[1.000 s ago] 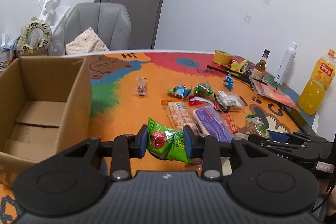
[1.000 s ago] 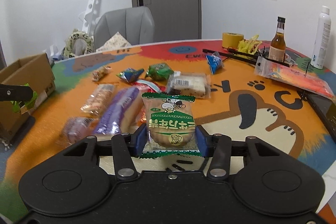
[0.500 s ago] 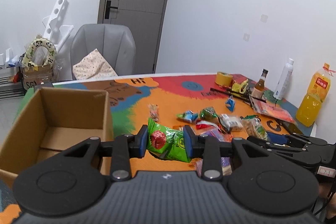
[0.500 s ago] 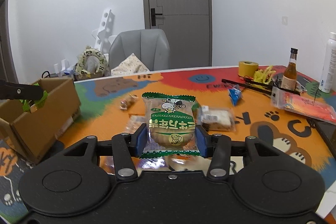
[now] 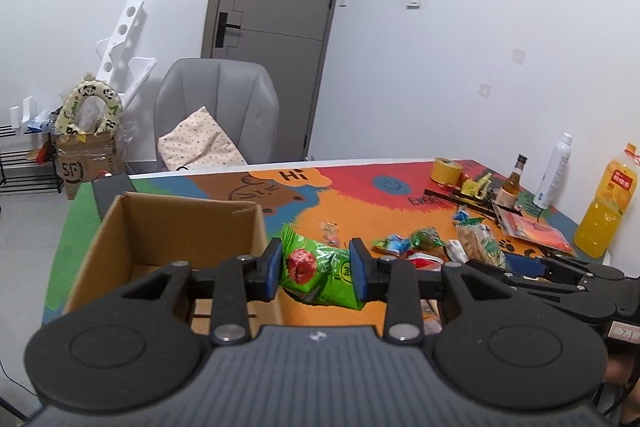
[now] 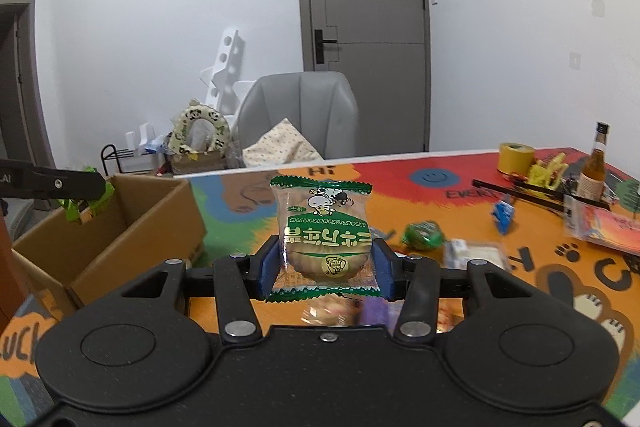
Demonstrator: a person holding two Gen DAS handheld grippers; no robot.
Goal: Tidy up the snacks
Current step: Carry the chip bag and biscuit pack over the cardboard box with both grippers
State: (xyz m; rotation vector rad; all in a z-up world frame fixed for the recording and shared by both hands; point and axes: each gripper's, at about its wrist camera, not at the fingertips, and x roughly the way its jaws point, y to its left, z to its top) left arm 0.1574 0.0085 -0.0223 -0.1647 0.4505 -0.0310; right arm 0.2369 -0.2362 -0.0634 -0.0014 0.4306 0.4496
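My left gripper [image 5: 316, 263] is shut on a green snack bag [image 5: 320, 269] with a red fruit print, held in the air just right of the open cardboard box [image 5: 176, 227]. My right gripper [image 6: 325, 269] is shut on a clear cookie packet with green trim [image 6: 325, 231], held upright above the table. The box [image 6: 120, 227] stands at the left in the right wrist view, with the left gripper [image 6: 86, 201] and its green bag over it. Several loose snacks [image 5: 416, 239] lie on the colourful table mat [image 5: 360, 195].
A yellow tape roll [image 5: 448, 169], a brown bottle [image 5: 510, 187], a white spray bottle [image 5: 554, 171] and an orange juice bottle [image 5: 606, 207] stand at the table's far right. A grey chair [image 5: 218, 111] with a cushion stands behind the table.
Both grippers have risen and swung left toward the box, each still holding its snack. The box now shows from higher up.
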